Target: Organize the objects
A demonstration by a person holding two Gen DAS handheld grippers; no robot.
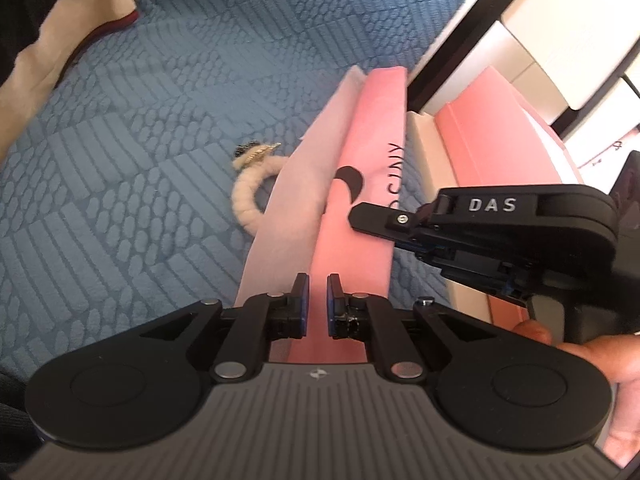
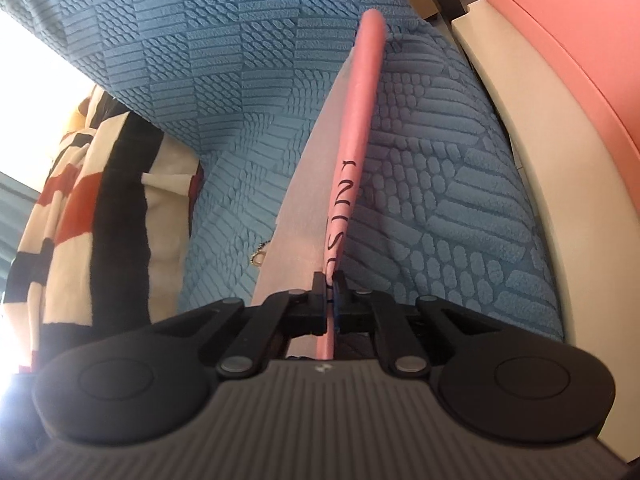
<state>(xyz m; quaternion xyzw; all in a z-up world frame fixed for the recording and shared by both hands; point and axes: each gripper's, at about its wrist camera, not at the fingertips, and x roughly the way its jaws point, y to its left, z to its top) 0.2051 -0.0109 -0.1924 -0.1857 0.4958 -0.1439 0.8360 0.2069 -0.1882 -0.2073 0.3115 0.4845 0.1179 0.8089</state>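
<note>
a cream fuzzy ring [image 1: 245, 196] lies on the blue textured bedspread [image 1: 120, 160], just left of a flat pink pouch [image 1: 360, 184]. right of it sits a pink box [image 1: 480, 140]; its contents are hidden. the left gripper [image 1: 318, 304] hovers over the pouch's near end, jaws nearly together and gripping nothing. the right gripper [image 2: 329, 300] reaches in from the right, jaws clamped on the pouch's edge.
</note>
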